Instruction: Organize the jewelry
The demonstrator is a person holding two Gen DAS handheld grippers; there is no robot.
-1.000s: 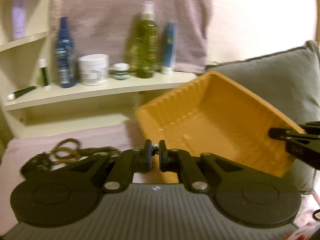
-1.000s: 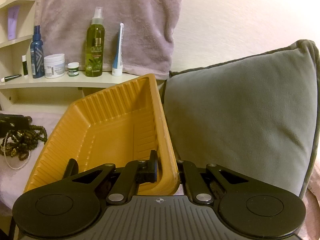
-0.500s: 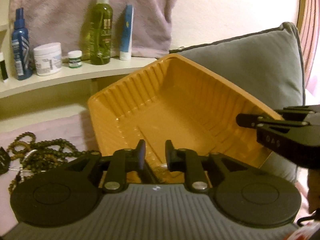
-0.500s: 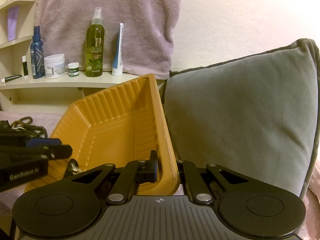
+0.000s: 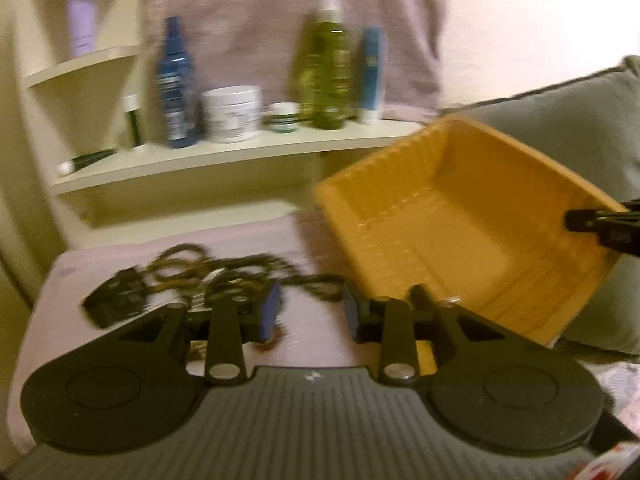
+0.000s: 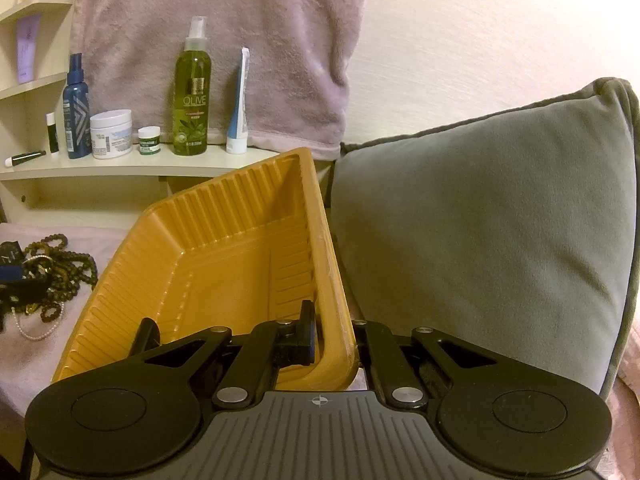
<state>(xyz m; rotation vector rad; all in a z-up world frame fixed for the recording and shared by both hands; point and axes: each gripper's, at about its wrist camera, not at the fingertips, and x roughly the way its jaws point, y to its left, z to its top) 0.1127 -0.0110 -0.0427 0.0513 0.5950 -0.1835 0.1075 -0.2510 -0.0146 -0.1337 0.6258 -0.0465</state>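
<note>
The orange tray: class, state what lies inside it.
The orange tray shows bare ribbed walls and floor; the right gripper, clamped on its rim, covers the near corner, so that part is unknown.

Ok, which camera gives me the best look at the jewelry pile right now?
The right wrist view: the jewelry pile is sharp there, showing brown bead strands and a white pearl string, though cut by the left edge. The left wrist view shows the whole pile just beyond the open left gripper, but motion blur smears it.
</note>
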